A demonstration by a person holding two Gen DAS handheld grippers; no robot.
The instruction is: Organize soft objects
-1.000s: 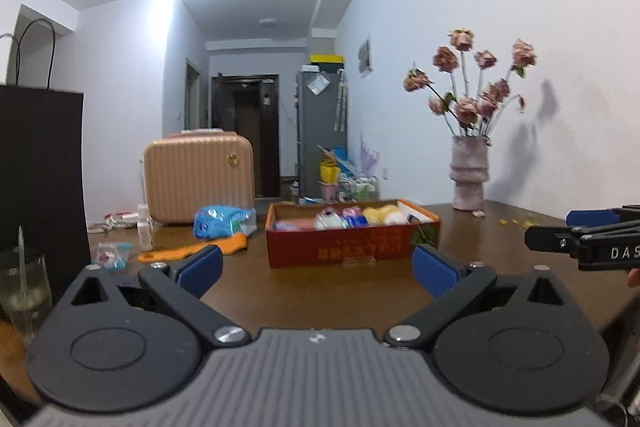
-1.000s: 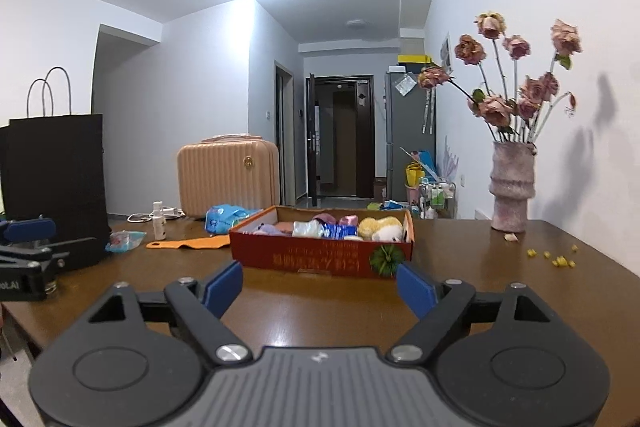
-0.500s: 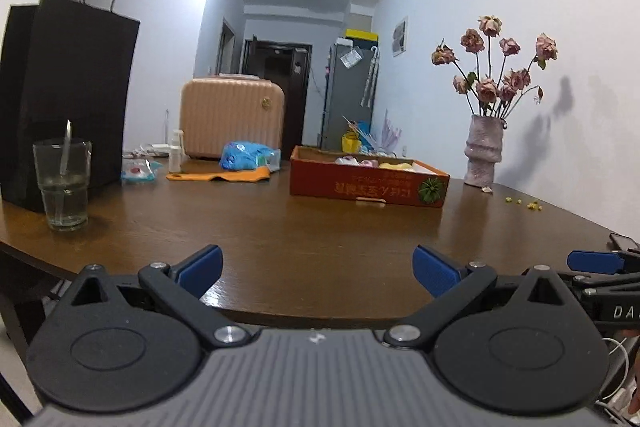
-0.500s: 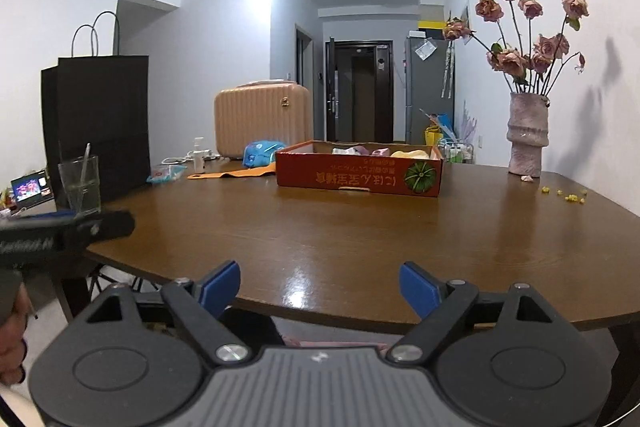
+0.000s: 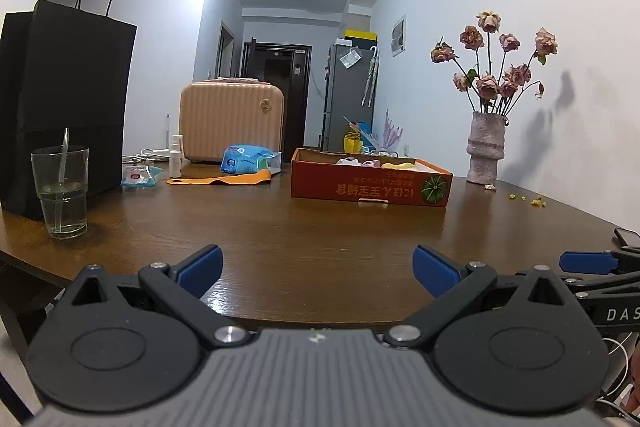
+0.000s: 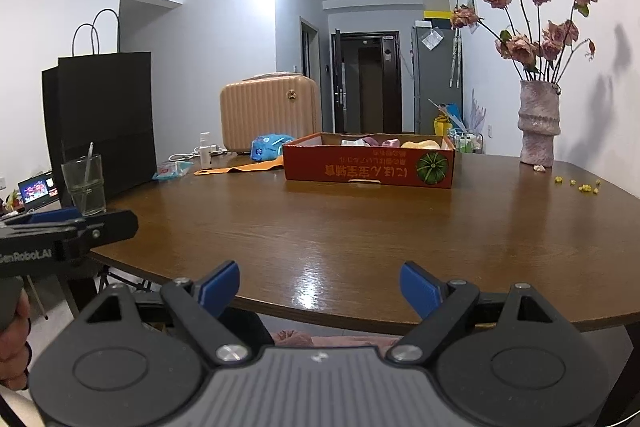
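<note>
The shallow red cardboard box point(image 5: 371, 187) with a green pumpkin print sits on the round brown wooden table point(image 5: 312, 239), toward its far side. Inside it, only the tops of soft pink, white and yellow items point(image 6: 390, 142) show above the rim. Left of the box lie an orange strip point(image 5: 219, 180) and a blue plastic packet point(image 5: 246, 159), with a ribbed peach suitcase point(image 5: 231, 121) behind them. Right of the box stands a rough pink vase of dried roses point(image 5: 486, 153). Far left of the box are a clear drinking glass point(image 5: 62, 189) and a tall black paper bag point(image 5: 66, 99). The left gripper point(image 5: 318, 265) and right gripper point(image 6: 320, 287) both hang released over the near table edge, well apart from the box, blue pads spread with nothing between them.
</note>
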